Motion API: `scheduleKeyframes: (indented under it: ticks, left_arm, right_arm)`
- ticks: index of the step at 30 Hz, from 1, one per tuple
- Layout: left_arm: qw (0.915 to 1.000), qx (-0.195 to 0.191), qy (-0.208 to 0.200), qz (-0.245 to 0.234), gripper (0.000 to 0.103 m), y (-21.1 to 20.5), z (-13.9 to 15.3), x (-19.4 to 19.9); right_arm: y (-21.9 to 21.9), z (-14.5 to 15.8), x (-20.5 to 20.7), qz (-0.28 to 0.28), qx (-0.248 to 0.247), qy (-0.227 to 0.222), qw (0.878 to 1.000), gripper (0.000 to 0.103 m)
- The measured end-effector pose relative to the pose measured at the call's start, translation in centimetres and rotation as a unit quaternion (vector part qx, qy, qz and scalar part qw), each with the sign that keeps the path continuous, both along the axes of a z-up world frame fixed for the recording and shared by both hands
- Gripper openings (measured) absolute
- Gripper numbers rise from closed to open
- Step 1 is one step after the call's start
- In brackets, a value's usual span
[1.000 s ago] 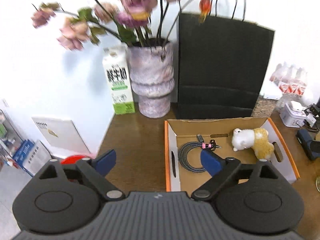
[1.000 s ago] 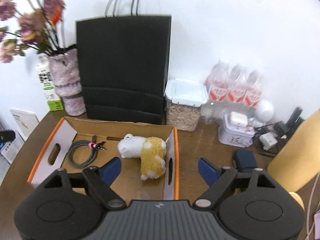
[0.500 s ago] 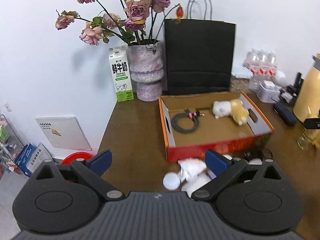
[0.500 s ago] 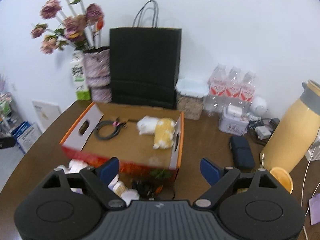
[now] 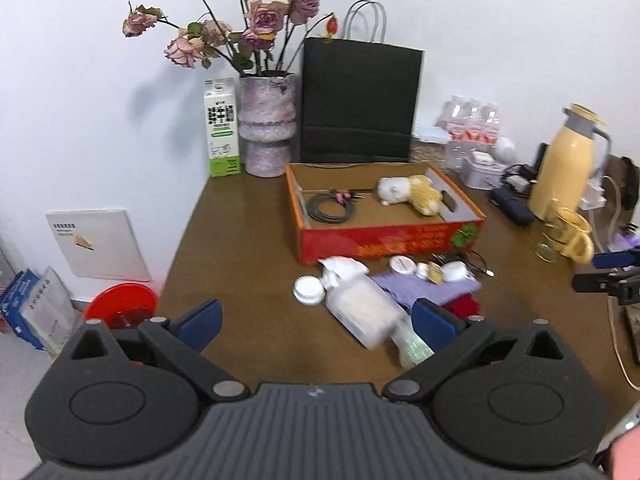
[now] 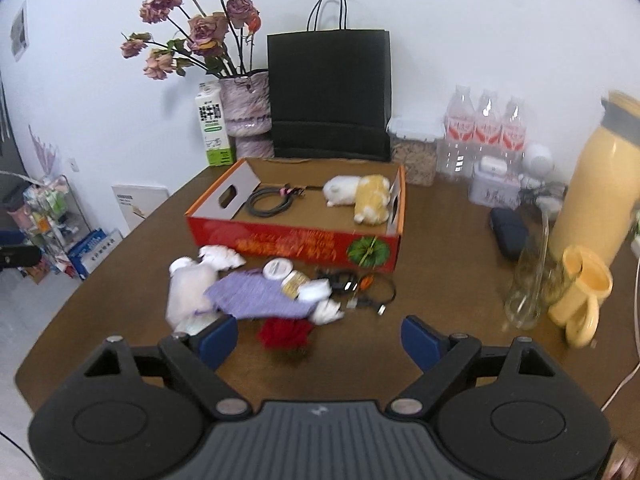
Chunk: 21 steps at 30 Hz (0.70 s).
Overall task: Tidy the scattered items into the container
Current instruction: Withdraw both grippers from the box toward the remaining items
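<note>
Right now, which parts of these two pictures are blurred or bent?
Left wrist view: the white bottle near the lens is smeared, and the wall curves toward the edges. Right wrist view: the purple cloth and red item are smeared; the yellow flask bows at the edge.

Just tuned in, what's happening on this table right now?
Both hand-held grippers, left and right, hang open and empty above the loose pile in front of the red box. A coiled cable and a plush toy already lie inside it. The purple cloth, white bottle and other bits wait outside.
</note>
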<state>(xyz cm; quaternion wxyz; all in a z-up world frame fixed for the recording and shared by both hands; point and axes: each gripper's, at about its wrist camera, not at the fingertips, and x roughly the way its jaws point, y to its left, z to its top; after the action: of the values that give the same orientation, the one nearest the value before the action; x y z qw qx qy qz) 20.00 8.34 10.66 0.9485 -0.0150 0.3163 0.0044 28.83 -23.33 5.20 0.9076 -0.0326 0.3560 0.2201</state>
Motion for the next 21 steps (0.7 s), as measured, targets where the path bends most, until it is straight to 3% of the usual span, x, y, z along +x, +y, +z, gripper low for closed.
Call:
scheduleKeyframes:
  ticks: [4,9,11,21]
  left_arm:
    - [0.9998,-0.017,-0.007,-0.002,0.103,-0.2,-1.6,-3.1]
    - [0.9900,-0.140,-0.009,-0.016,0.103,0.7,-3.5,-7.6]
    - [0.9871,-0.160,-0.010,-0.012,0.103,0.9,-4.0,-8.5]
    - [0.9897,-0.140,0.021,-0.016,0.103,-0.7,-7.5,-6.4]
  right_arm:
    - [-0.8,-1.5,-3.2,-0.004,0.018,-0.004,1.000,0.089]
    - [-1.6,-3.3,-8.3,-0.003,0.045,-0.011,0.999,0.093]
    - [-2.0,-4.0,-10.0,0.002,0.058,-0.006,0.998,0.093]
    - [-2.7,-6.1,-10.0,-0.043,0.052,-0.013,0.998,0.093]
